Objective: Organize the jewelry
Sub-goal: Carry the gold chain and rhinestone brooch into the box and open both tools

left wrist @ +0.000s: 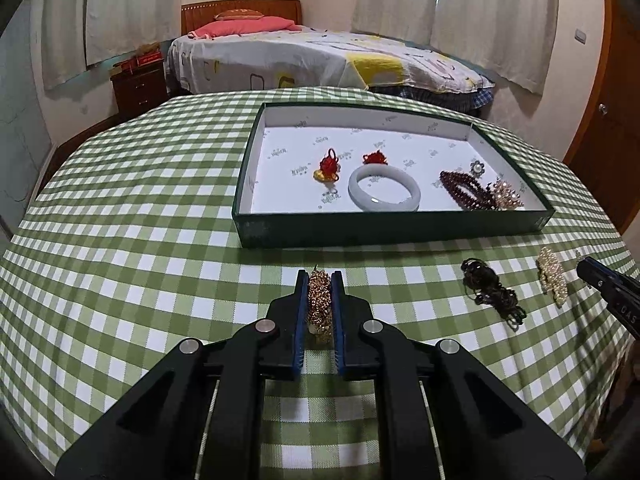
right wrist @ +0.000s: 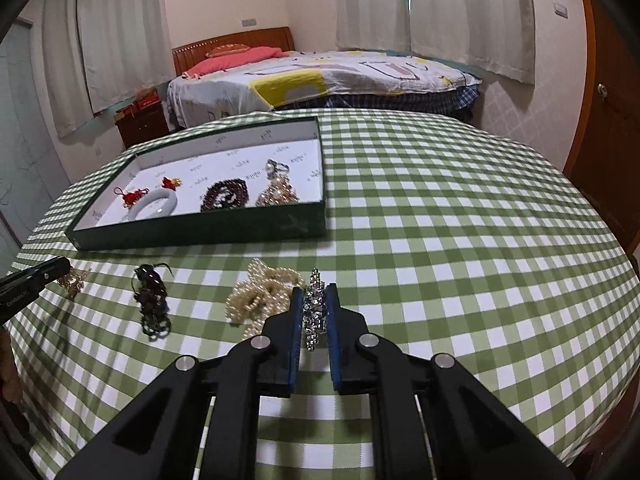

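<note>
Step in hand, as judged: pick-up of two loose pieces, both grasps made, transfer to tray pending.

Left gripper (left wrist: 320, 280) clenched on gold chain piece (left wrist: 320, 304), a glittery bunched cluster pinched between the blue pads, near the front edge of the tabletop (left wrist: 140, 240).

Right gripper (right wrist: 314, 294) clenched on silver rhinestone piece (right wrist: 314, 312), sparkly, narrow, standing up between the pads, front of tabletop, just right of pearl strand (right wrist: 260, 296).

Green tray (left wrist: 392, 228) toward the far edge, already holding pale bangle (left wrist: 384, 194), red knots, dark red beads, pearl brooch.

Dark bead strand (left wrist: 492, 292) and the pearl strand lying loose on the cloth between the grippers.

Next move likely calls for: lift clear of cloth, carry over near tray wall, release on a bare patch of white liner. Risk: dangling chain snagging the wall.
</note>
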A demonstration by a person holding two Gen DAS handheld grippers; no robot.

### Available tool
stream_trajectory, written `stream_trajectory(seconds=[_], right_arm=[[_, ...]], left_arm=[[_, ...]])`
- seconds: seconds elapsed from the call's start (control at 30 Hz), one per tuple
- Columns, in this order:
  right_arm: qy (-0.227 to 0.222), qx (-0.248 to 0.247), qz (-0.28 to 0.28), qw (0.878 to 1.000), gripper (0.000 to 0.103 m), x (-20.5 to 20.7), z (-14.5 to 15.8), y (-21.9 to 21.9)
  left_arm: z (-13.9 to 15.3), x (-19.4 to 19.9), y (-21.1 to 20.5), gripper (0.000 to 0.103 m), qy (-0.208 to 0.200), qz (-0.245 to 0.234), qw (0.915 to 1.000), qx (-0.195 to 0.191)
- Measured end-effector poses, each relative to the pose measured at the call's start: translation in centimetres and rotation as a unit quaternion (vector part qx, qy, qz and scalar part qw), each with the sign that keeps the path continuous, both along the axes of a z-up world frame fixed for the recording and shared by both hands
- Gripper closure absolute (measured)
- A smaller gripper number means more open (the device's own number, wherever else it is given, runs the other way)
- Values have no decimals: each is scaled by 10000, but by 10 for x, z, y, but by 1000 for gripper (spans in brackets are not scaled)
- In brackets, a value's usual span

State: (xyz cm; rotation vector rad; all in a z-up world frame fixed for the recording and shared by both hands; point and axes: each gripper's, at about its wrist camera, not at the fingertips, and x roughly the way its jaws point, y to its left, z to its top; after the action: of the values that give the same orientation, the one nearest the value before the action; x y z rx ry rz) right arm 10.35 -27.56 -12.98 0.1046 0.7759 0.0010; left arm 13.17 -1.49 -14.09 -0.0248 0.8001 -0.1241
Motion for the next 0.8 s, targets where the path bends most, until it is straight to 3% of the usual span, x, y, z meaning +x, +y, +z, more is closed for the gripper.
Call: stream_trajectory(seconds=[0.37, 0.8], right_arm=[[-314, 113, 217, 9992, 91, 3, 22, 13], [-824, 317, 558, 9945, 91, 23, 60, 34]], left_arm=[[27, -7, 0, 92, -279, -10, 9995, -144], [84, 7, -5, 92, -898, -96, 9954, -334]])
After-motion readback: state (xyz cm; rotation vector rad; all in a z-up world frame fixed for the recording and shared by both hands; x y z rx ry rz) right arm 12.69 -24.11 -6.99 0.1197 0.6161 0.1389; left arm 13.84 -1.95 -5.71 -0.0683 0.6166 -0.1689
